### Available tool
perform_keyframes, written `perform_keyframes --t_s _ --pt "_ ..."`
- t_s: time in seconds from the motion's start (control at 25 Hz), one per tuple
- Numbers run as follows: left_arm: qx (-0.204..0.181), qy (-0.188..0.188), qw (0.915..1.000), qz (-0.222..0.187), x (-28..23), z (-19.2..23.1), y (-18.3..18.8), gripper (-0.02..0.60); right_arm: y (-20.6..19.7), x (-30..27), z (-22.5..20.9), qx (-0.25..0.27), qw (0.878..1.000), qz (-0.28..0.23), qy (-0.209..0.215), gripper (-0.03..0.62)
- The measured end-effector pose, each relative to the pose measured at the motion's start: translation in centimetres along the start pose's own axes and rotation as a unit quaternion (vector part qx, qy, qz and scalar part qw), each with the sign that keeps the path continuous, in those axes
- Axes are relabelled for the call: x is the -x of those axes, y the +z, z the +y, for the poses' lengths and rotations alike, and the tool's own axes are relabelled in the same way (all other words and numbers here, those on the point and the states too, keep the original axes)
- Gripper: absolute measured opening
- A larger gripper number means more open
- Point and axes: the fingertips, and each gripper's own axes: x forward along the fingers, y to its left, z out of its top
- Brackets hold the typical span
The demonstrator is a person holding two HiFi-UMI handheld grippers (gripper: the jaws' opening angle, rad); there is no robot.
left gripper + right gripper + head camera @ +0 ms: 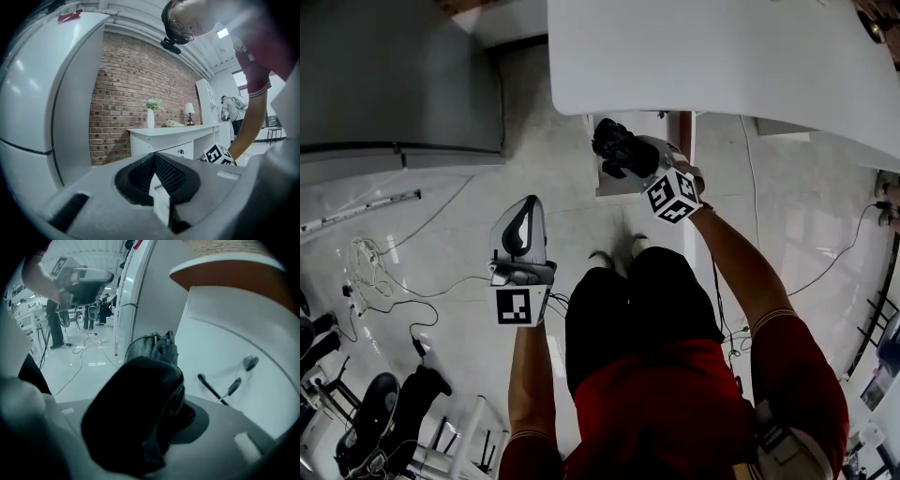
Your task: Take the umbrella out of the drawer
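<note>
The folded black umbrella (612, 148) hangs in the air in front of the white desk (722, 56), and my right gripper (637, 159) is shut on it. It fills the middle of the right gripper view, where the umbrella (140, 413) hides the jaws. Behind it is the white drawer front (225, 348) with its knob (251, 363). The open drawer (623, 183) shows below the desk edge. My left gripper (522, 227) is held lower left of the umbrella, shut and empty, and its pads (166, 176) meet with nothing between them.
A large grey fridge (394, 75) stands at the left. Cables (375, 272) trail over the shiny floor, and black chair bases (375, 422) sit at the lower left. A vase (150, 119) and a lamp (190, 110) stand on the desk before a brick wall.
</note>
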Motion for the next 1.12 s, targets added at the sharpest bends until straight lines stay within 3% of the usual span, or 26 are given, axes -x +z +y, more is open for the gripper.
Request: perform_keyframes --t_s 0.44,0.72,1.12 --pt "0.003 -0.018 0.9997 -0.017 2.5 -2.9 11.8 0.006 11.9 15.6 0.4 -0.071 0.994 -0.088 -0.006 0.25" --pt "-0.001 -0.035 0.9984 -0.045 5.2 -5.8 18.5 0.006 19.0 26.1 -0.4 -0.131 0.977 -0.163 -0.04 0.25" --pt "-0.006 -0.071 0.994 -0.083 7.8 -11.5 25.9 0.006 23.3 38.2 -0.4 -0.191 0.948 -0.244 -0.076 0.25"
